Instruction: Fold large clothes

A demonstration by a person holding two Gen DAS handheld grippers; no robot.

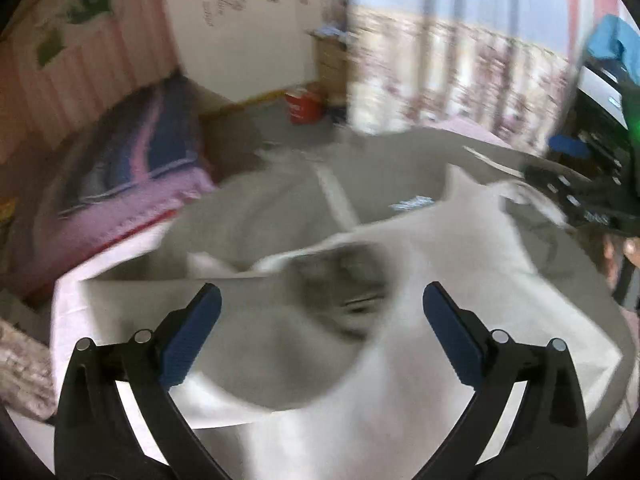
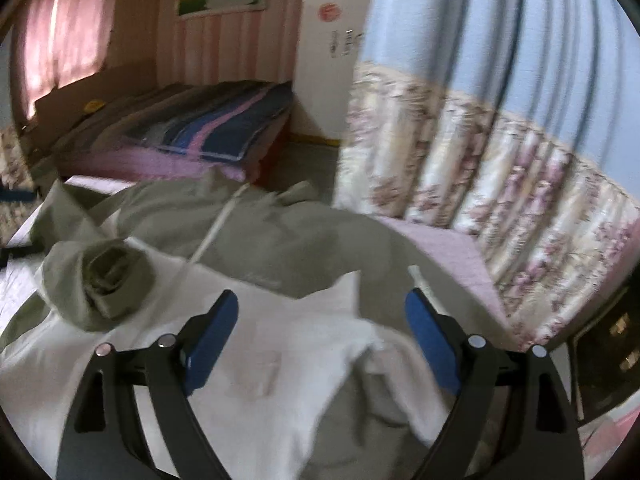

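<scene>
Left tongs (image 1: 322,304) view shows red bin (image 1: 303,106).

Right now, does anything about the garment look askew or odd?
Yes. The jacket lies crumpled with white lining turned out, and one sleeve is bunched into a roll at its left. Both grippers hover open, holding nothing.

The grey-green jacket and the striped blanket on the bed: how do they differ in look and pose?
The grey-green jacket is one plain colour with white lining; the striped blanket has blue and pink bands. The jacket lies crumpled near both open claws; the blanket lies flat on the far bed. Neither is held.
</scene>
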